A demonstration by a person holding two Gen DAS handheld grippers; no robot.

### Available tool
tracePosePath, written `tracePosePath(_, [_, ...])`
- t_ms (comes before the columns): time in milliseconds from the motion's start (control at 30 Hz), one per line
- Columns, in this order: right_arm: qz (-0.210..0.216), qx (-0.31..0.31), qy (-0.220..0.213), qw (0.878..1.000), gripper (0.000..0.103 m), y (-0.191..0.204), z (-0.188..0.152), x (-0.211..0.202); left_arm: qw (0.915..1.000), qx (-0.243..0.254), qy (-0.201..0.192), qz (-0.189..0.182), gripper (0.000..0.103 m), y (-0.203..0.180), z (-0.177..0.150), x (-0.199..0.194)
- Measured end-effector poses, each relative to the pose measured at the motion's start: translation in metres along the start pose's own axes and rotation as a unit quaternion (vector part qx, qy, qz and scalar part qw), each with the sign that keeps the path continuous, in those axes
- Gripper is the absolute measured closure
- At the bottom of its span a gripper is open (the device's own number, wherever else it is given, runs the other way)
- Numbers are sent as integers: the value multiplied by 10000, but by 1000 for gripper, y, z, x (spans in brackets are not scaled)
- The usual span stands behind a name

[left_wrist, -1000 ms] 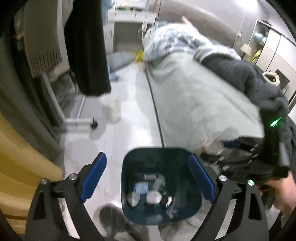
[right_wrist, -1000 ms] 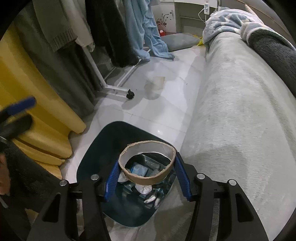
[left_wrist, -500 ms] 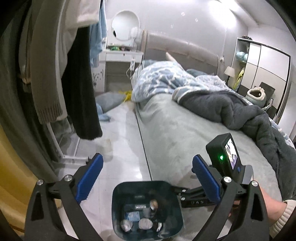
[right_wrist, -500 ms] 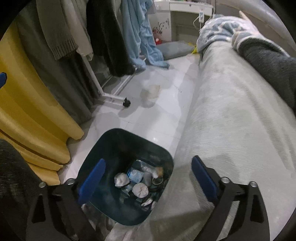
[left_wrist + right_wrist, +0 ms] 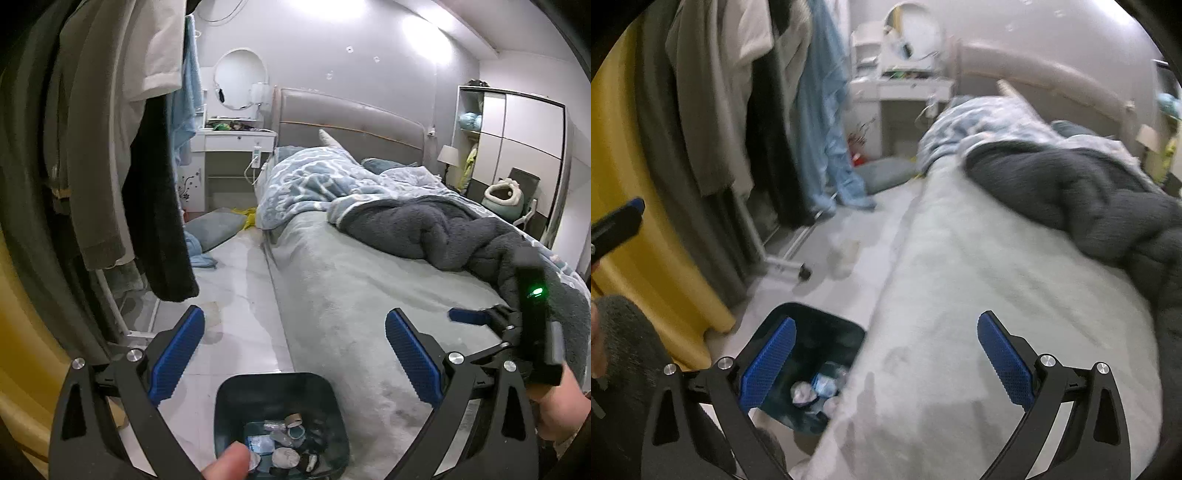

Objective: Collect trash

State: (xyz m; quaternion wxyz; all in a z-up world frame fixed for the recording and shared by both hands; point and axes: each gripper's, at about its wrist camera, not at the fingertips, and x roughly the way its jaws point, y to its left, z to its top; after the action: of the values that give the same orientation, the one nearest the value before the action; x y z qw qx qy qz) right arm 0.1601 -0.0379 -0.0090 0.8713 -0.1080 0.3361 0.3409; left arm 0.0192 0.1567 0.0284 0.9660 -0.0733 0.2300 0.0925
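Observation:
A dark blue trash bin [image 5: 273, 377] stands on the white floor against the side of the bed. It holds crumpled wrappers [image 5: 284, 456] and a cardboard ring [image 5: 293, 419]. My left gripper [image 5: 294, 321] hangs above and behind the bin, open and empty. In the right wrist view the bin [image 5: 816, 314] sits low on the left with the trash [image 5: 812, 391] inside. My right gripper [image 5: 886, 321] is over the bed's edge, its jaws opening with nothing between them. Its black housing with a green light [image 5: 533, 295] shows at the right of the left wrist view.
The bed [image 5: 369, 295] with a dark grey blanket [image 5: 443, 232] fills the right. Hanging clothes [image 5: 110, 147] on a wheeled rack [image 5: 803, 273] and a yellow curtain [image 5: 635, 184] line the left. A pillow [image 5: 218, 229] lies on the floor by a white dressing table [image 5: 236, 142].
My right gripper opened and let the cardboard ring fall into the bin. Both grippers rose and tipped upward, so the bin sank toward the bottom of both views.

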Motion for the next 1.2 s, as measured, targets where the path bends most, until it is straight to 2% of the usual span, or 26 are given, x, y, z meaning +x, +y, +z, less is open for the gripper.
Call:
tracePosePath(100, [-252,176,-272,9992,3,-17,-8,-31,9997,190,-144,0,3,-15,0,-10])
tracePosePath(200, [-515,377,-485,9968,3,-32,-23,-63,9992,371,-142,-78,3,-28,-2,-16])
tracePosePath(367, [-895,532,-711,9920,3,-37,-51,-101,9979,620,-66,-173,3,-48,-13,-23])
tracePosePath(667, [-1685,1116,-936,9749,3,-49,-106,-145,9960,828,-47,-340,3,-72,-23,-30])
tracePosePath(867, [-1822,1369,-1171,9666,3,-42,-118,-160,9951,915,37,-379,3,-80,-34,-31])
tracePosePath(967, [-1758,1362,-1295,9663,3,-34,-121,-162,9941,1014,36,-381,3,-83,-39,-32])
tracePosePath(1200, [-1718,1090,-1225,9714,3,-26,-126,-153,9932,1057,60,-479,3,-87,-43,-32])
